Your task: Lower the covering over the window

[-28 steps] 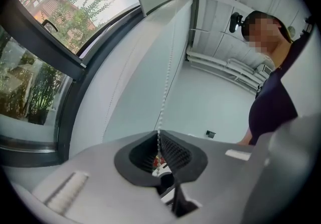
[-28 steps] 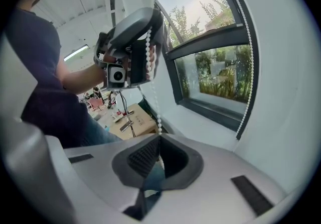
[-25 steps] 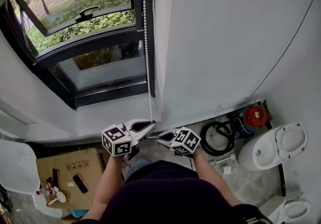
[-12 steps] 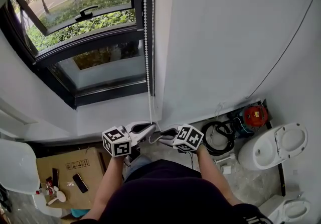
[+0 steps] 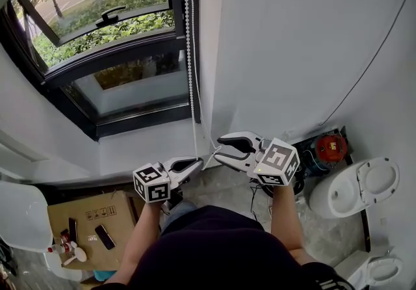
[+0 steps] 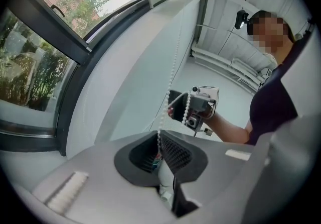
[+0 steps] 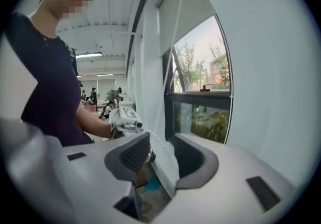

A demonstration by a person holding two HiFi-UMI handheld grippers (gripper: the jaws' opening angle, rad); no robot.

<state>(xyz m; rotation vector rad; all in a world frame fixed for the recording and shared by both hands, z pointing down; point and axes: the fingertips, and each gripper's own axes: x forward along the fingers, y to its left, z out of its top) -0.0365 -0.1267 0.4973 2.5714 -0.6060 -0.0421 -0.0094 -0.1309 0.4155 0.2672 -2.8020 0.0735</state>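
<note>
A white bead chain (image 5: 189,54) hangs beside the dark-framed window (image 5: 110,54). My left gripper (image 5: 197,165) is shut on the chain's lower end, below the sill. In the left gripper view the chain (image 6: 170,82) rises out of the left gripper (image 6: 159,143). My right gripper (image 5: 219,147) is higher and to the right, and its jaws have just been opening. They stand wide apart with nothing pressed between them; a strand passes close by the tips. The right gripper (image 7: 163,153) looks towards the window, with a pale blind (image 7: 188,12) at the top of the window.
A white sill (image 5: 146,138) juts out under the window. On the floor are a cardboard box (image 5: 88,214) with small items at left, a red device (image 5: 331,148) with cables, and a white toilet (image 5: 354,188) at right. The grey wall (image 5: 292,41) fills the right.
My right gripper has risen from beside the left one and opened, letting go of the chain. The left gripper has stayed put, still shut on the chain.
</note>
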